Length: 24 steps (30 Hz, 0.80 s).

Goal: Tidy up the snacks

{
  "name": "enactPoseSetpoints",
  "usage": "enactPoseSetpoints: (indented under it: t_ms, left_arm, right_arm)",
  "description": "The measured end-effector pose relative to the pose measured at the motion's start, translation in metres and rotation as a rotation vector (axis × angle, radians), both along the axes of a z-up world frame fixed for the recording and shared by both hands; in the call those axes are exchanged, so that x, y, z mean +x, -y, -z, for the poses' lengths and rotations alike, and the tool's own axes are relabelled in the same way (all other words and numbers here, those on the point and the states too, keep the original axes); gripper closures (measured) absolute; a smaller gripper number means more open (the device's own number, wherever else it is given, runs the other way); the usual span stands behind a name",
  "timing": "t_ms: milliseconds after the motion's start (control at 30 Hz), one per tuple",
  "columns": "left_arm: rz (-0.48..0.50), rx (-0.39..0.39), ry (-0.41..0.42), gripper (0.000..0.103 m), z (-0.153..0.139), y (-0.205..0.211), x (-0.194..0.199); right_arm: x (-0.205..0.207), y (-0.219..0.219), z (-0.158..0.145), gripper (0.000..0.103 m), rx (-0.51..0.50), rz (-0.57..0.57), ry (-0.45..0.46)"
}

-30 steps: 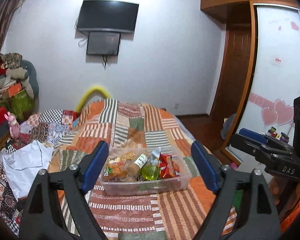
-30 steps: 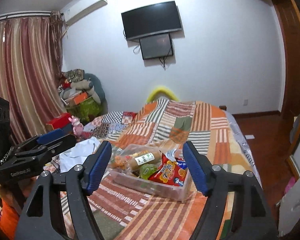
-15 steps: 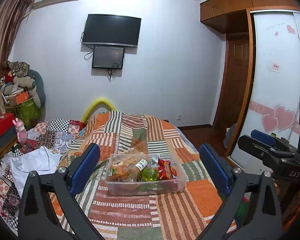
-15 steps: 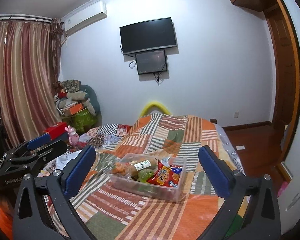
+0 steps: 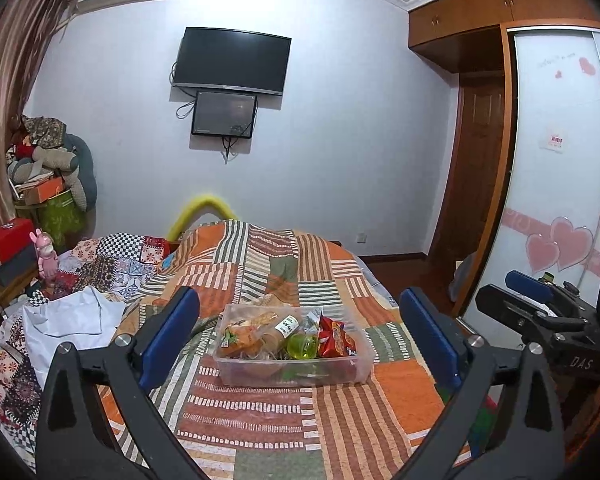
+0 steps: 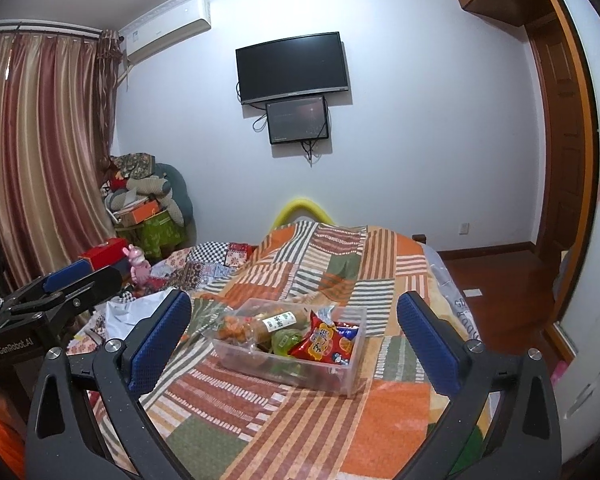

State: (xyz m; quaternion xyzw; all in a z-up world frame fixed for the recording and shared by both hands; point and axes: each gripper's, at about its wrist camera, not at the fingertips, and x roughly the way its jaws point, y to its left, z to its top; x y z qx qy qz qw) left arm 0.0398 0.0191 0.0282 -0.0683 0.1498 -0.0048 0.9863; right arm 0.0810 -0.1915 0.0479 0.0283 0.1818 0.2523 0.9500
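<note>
1. Your left gripper [image 5: 300, 334] is released, jaws spread wide and holding nothing, hovering above the bed [image 5: 268, 420].
2. Your right gripper [image 6: 294, 330] is likewise released and empty, its jaws wide apart.
3. The clear snack bin [image 5: 292, 376] sits on the patchwork quilt straight ahead of both grippers, framed between their blue pads, well apart from them.
4. Inside the bin, ahead of your right gripper, a red snack packet [image 6: 326, 344] lies toward the right, a green jelly cup [image 6: 284, 338] in the middle, a labelled brown bottle [image 6: 274, 324] beside it, and orange-wrapped snacks [image 6: 234, 326] at the left end.
</note>
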Motion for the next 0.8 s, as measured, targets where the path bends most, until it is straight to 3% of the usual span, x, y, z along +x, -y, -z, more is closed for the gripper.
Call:
enactPoseSetpoints:
  t_ms: [800]
  left_arm:
    - [0.021, -0.009, -0.013, 0.001, 0.0042, -0.0011, -0.0018]
  right_arm:
    - [-0.001, 0.0026, 0.0002, 0.0, 0.01, 0.006, -0.014]
